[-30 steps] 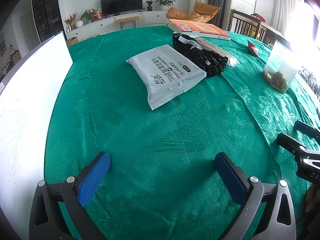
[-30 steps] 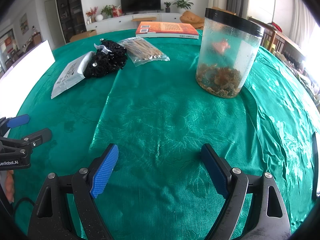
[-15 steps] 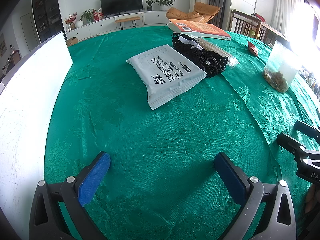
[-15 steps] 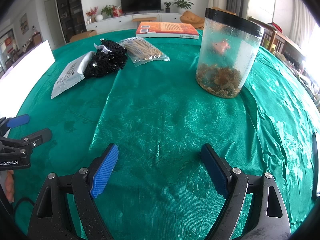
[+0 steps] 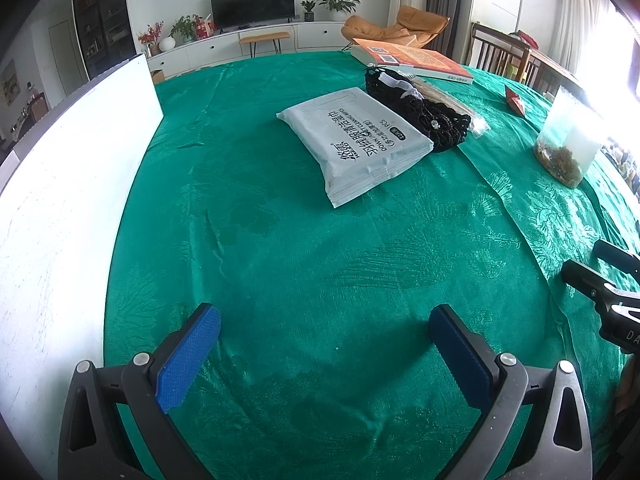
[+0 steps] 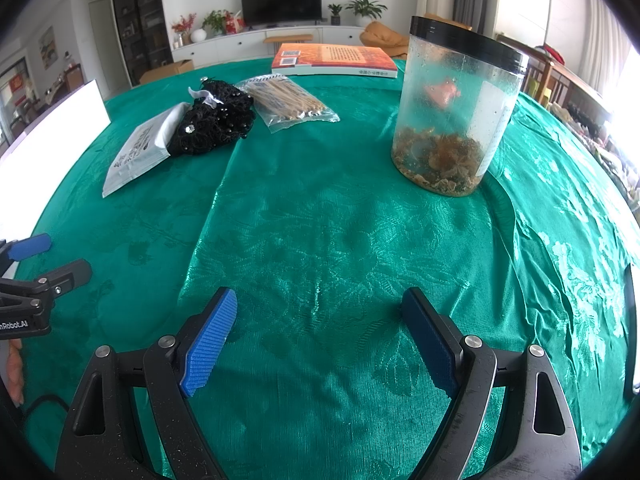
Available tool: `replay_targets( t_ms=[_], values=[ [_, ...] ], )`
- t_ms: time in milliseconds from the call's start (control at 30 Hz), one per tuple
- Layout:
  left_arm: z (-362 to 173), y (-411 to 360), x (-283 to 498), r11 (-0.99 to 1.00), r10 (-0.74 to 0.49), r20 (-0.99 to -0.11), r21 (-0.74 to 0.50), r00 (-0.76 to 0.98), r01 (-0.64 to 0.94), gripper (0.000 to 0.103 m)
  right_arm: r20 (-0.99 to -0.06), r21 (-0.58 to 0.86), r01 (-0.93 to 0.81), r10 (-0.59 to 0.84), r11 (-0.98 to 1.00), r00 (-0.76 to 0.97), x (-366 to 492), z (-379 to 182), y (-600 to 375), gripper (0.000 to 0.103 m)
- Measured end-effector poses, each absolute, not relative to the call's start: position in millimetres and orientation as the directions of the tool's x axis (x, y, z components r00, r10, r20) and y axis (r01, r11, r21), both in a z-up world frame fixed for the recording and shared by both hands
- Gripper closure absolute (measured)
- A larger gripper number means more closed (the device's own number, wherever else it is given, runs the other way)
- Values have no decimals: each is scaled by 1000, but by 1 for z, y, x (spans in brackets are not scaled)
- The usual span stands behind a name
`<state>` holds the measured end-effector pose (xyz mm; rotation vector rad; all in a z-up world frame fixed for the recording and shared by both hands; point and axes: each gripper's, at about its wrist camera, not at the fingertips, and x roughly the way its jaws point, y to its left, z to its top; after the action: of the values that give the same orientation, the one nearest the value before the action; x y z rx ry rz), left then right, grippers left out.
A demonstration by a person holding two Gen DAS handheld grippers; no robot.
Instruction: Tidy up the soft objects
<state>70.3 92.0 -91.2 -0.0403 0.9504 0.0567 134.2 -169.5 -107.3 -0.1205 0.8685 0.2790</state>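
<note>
A white soft pack of wipes [image 5: 356, 142] lies on the green tablecloth, far ahead of my left gripper [image 5: 324, 344]. A black beaded soft item [image 5: 420, 114] lies against its far right side. Both also show in the right wrist view, the pack [image 6: 140, 148] and the black item [image 6: 212, 122] at the far left. My left gripper is open and empty, low over the cloth. My right gripper [image 6: 320, 332] is open and empty over the cloth, to the right of the left one.
A clear jar with a black lid [image 6: 456, 120] stands ahead right of my right gripper. A bag of wooden sticks [image 6: 288, 100] and an orange book [image 6: 336, 60] lie farther back. A white board [image 5: 60, 200] stands along the table's left side.
</note>
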Motion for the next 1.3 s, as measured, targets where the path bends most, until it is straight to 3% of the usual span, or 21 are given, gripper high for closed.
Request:
replay_targets(
  t_ms=[167,333,567,600,633,767,833,1067,1300],
  values=[
    [-92,92,71,997,32,-813,-11,581,-71,0,-775,38,-296,215,955,595,142,-102,-170,17],
    [-91,92,71,997,33,-813,-11,581,-71,0,-684,138,-371,359,918,635,187,-61,-148,17],
    [-92,92,71,997,33,-813,-11,581,-71,0,-779,108,-504,388,857,493,266,-67,-53,20],
    [-92,92,71,997,33,-813,-11,581,-71,0,-785,111,-525,399,844,475,269,-70,-42,22],
    [-92,92,71,997,33,-813,-11,581,-71,0,-797,112,-543,402,832,451,271,-75,-34,33],
    [-92,92,71,997,33,-813,-11,581,-71,0,-808,186,-546,443,817,388,276,-84,-30,59],
    [-92,92,71,997,33,-813,-11,581,-71,0,-812,158,-536,418,829,407,267,-78,-36,93],
    [-92,92,71,997,33,-813,-11,581,-71,0,-831,186,-512,412,839,374,213,-73,-95,94],
    [-92,92,71,997,33,-813,-10,581,-72,0,-809,213,-375,378,902,449,159,-67,-175,94]
  ],
)
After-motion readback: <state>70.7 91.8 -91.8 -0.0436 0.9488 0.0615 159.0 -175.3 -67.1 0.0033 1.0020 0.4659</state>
